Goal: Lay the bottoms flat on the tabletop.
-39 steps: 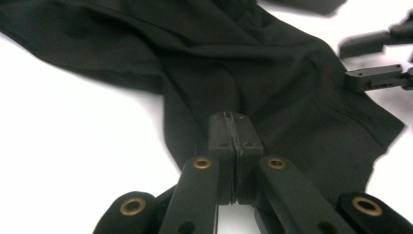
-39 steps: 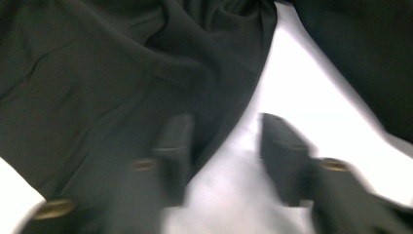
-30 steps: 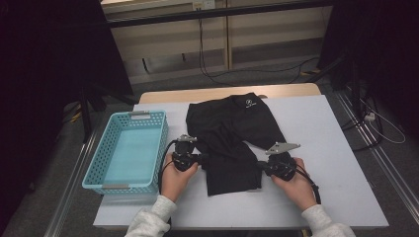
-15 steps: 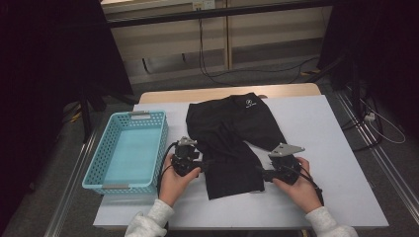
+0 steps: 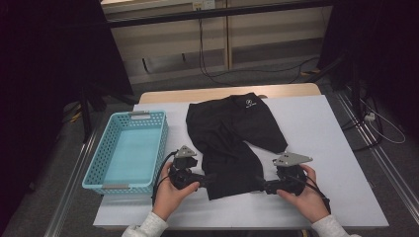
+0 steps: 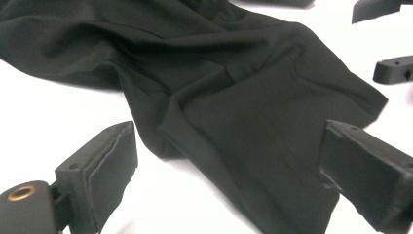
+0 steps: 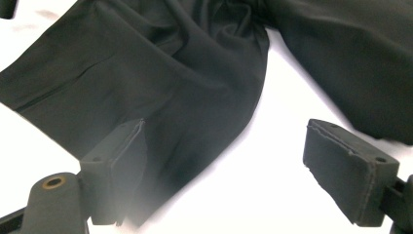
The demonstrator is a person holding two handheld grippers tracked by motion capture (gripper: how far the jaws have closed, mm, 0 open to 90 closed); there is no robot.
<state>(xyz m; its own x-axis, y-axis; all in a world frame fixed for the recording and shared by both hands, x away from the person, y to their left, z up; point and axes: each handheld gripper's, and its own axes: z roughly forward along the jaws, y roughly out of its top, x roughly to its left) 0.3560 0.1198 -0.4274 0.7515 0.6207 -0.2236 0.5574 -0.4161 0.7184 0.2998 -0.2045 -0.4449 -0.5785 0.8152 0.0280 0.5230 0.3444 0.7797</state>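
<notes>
A white table [image 5: 341, 163] carries everything, with a wooden strip showing along its far edge. The biggest thing on it is a pair of black shorts [image 5: 232, 133], spread across the middle with the waistband and its small white logo toward the far side; one leg runs out to the right, while the other is folded down toward the person and ends in a flat doubled hem at the near edge of the cloth. To the left of the shorts, close beside them but not touching, stands a light blue basket [image 5: 99, 182] with a mesh wall and small grey handles. Two hands in pale sleeves come in from the bottom. The left gripper [image 5: 205, 178] lies low at the near left corner of the folded leg, and the left gripper view shows its jaws standing wide apart, having just been opening, with the hem [image 6: 272, 146] lying loose on the table between them and neither pad pressing it. The right gripper [image 5: 261, 186] sits at the near right corner of the same leg; its jaws too have just been opening and stand apart, one pad just above the cloth [image 7: 160, 92], the other over bare table.
</notes>
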